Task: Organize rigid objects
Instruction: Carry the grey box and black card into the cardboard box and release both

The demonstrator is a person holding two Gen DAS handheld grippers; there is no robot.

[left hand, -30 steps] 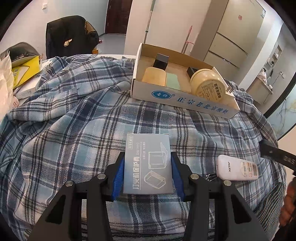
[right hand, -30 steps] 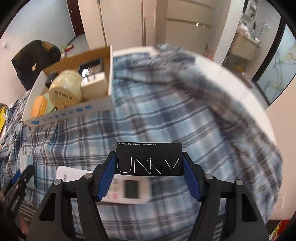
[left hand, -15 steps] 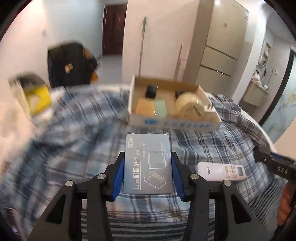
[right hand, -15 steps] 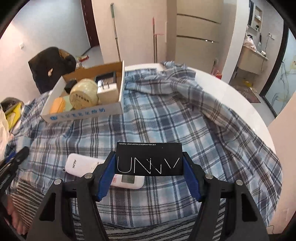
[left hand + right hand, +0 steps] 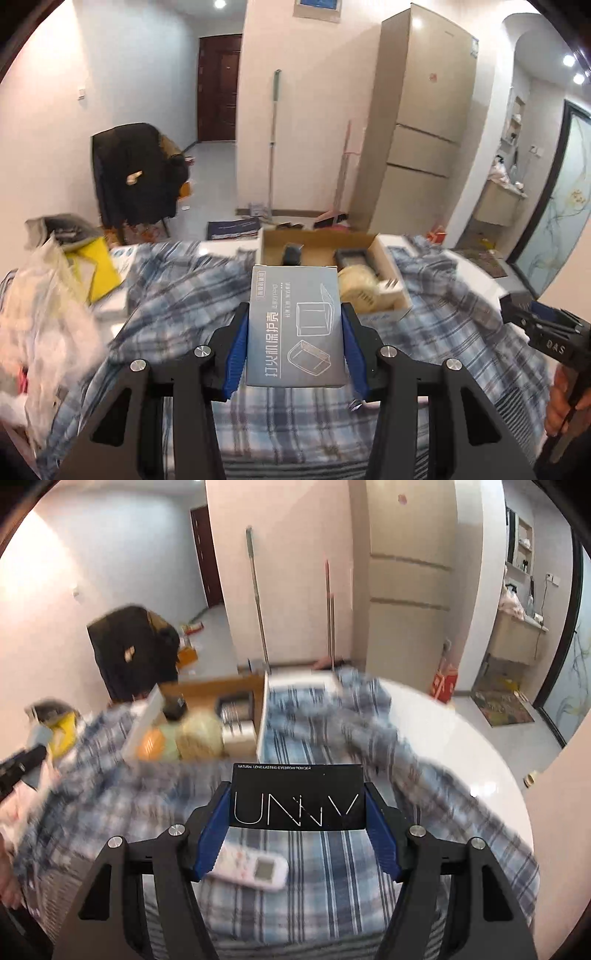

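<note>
Between the blue pads of the left gripper point(image 5: 295, 341) sits a grey carton point(image 5: 295, 325), pinched across its two long side edges and standing upright with its printed face to the camera, and the pads press squarely on cardboard, so that grip looks sound. It reads as a light, hollow box, stiff along its edges but likely to dent if squeezed on the broad face, so the narrow sides are the right place to hold it. Over on the other side, the right gripper point(image 5: 297, 816) is clamped the same way on a black eyebrow-powder box point(image 5: 297, 797), pads on its short ends, lettered face forward; that one looks small, light and smooth-skinned, a finish that could slide if the squeeze slackens. Just below and behind those right fingers a white remote control point(image 5: 255, 867) lies flat on the plaid cloth point(image 5: 332, 878), not held by anything; hard plastic, slim, best taken across its narrow width. Beyond both sets of fingers, ahead across the cloth, stands the open cardboard box point(image 5: 391, 269), already holding a round cream jar point(image 5: 358, 291) and a few small packages, with free floor on its near side, judging by the left view. Both cartons hang clear of the cloth, well short of that box.
</note>
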